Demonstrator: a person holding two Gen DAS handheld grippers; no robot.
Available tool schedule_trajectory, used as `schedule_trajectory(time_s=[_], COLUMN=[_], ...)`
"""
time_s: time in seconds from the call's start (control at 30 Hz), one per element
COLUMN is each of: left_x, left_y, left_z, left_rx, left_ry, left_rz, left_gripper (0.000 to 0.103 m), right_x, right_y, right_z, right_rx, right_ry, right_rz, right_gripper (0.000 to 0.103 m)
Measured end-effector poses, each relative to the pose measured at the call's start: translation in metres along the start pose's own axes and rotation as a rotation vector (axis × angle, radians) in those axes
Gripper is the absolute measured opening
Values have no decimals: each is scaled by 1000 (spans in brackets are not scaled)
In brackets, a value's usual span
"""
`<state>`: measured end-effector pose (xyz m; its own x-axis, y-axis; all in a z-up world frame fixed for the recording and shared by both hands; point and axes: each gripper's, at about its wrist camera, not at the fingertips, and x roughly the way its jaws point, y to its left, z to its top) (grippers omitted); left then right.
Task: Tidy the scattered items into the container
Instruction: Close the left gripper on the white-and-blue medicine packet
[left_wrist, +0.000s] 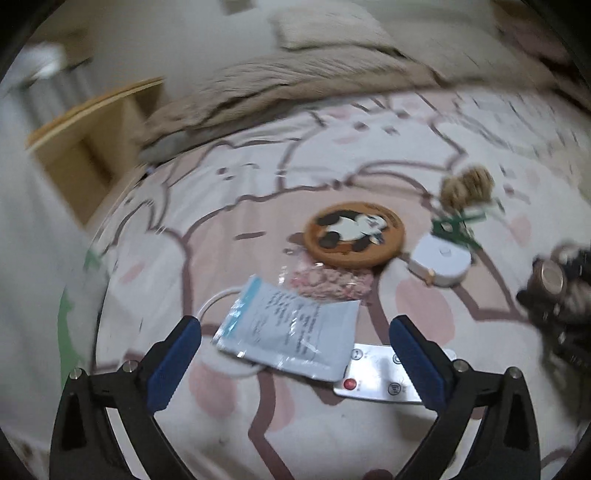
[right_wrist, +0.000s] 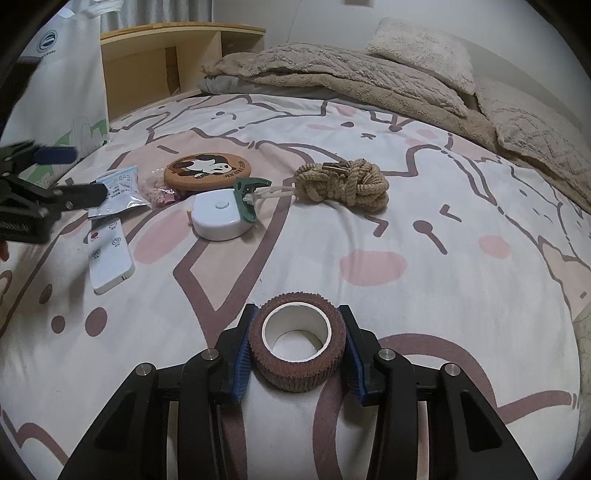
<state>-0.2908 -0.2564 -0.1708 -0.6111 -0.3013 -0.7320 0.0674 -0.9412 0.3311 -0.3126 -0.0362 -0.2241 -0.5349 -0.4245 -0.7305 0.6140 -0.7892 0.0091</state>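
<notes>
Our right gripper (right_wrist: 297, 352) has its blue fingers (right_wrist: 242, 363) pressed against both sides of a brown bandage roll (right_wrist: 297, 363), held upright just above the patterned bedspread (right_wrist: 424, 221).

Our left gripper (left_wrist: 295, 354) has its fingers (left_wrist: 173, 363) spread wide with nothing between them. Past them lies a blue-and-white sachet (left_wrist: 291, 328), overlapping a white remote (left_wrist: 376, 376) with a red button. Beyond the sachet sits a small packet of pink bits (left_wrist: 332, 282), then a round cork coaster (left_wrist: 354, 234) printed with a panda.

To the coaster's right rests a white tape measure (left_wrist: 441, 264), touching a green clip (left_wrist: 452, 227). Farther back is a coil of tan rope (left_wrist: 467, 186).

A beige blanket (right_wrist: 332, 77) and a pillow (right_wrist: 424, 51) lie at the bed's far end, beside a wooden shelf (right_wrist: 155, 62). No container shows clearly.
</notes>
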Motion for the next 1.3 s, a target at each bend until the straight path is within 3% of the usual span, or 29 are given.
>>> schedule_trajectory(time_s=[0.17, 0.37, 0.57, 0.63, 0.67, 0.77, 0.83, 1.3], left_x=[19, 44, 59, 62, 63, 62, 57, 25], left_y=[-5, 6, 16, 20, 23, 25, 24, 16], left_z=[9, 10, 8, 7, 6, 0, -1, -15], left_rx=[114, 141, 88, 49, 13, -37, -55, -146], left_ry=[66, 164, 206, 219, 223, 207, 190, 109], left_rz=[-10, -26, -108, -145, -177, -200, -220, -213], left_gripper=[102, 102, 102, 97, 88, 82, 67, 58], right_x=[0, 1, 1, 1, 1, 1, 1, 1], right_y=[-1, -1, -1, -1, -1, -1, -1, 0], right_z=[0, 0, 0, 0, 0, 1, 1, 1], right_rx=[5, 9, 8, 9, 9, 10, 9, 12], right_ry=[0, -2, -2, -2, -2, -2, -2, -2], right_rz=[6, 12, 12, 12, 13, 14, 15, 17], right_gripper=[43, 43, 43, 43, 43, 43, 43, 43])
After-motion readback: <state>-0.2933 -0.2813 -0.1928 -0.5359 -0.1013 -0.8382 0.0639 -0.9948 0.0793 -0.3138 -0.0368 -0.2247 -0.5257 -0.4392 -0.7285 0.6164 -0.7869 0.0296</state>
